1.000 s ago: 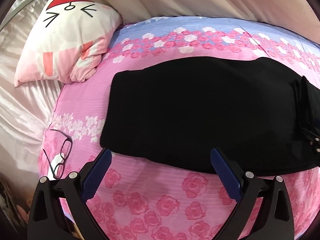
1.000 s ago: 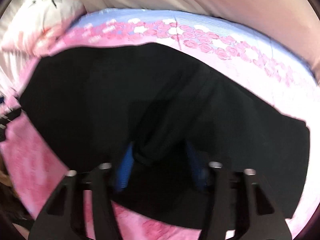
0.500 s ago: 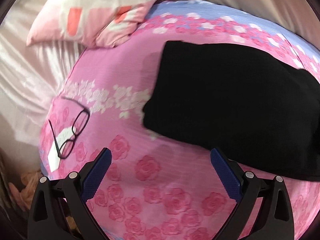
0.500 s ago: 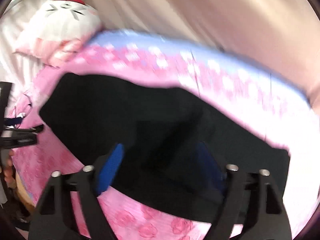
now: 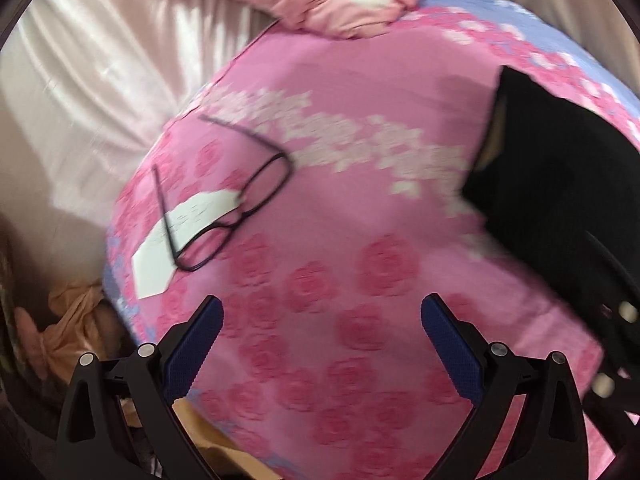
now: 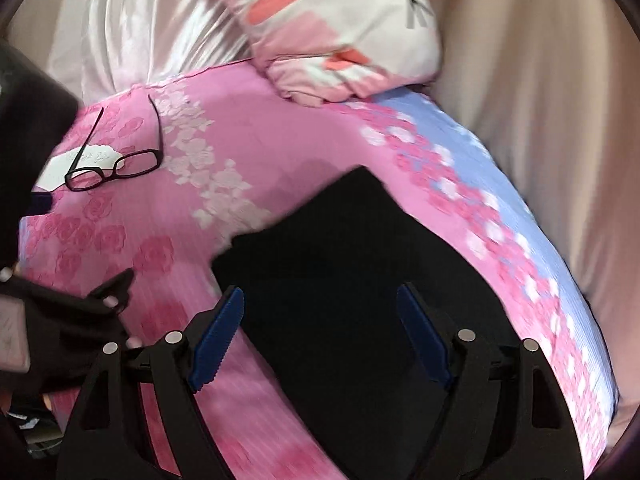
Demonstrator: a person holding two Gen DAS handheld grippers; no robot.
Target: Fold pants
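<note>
Pants black, folded, flat on bed (rose-print cover). Left hand-held gripper fingers apart, empty, over bare cover; right hand-held gripper fingers apart, above pants. Glasses on paper near bed corner

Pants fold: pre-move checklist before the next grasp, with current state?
1. Left claw empty and open: ok, only the pink bedspread shows between its fingers.
2. Right claw empty and open: ok, wide open above the black pants, pinching no cloth.
3. Pants lying flat for the next fold: cannot tell, the near part is hidden and both views are blurred.
4. Glasses clear of the pants: ok, on a white paper slip near the bed's edge, apart from the cloth.
5. Pillow off the pants: ok, at the far end of the bed.
6. Left claw aimed at the pants: not ok, they sit at its view's right edge.
</note>
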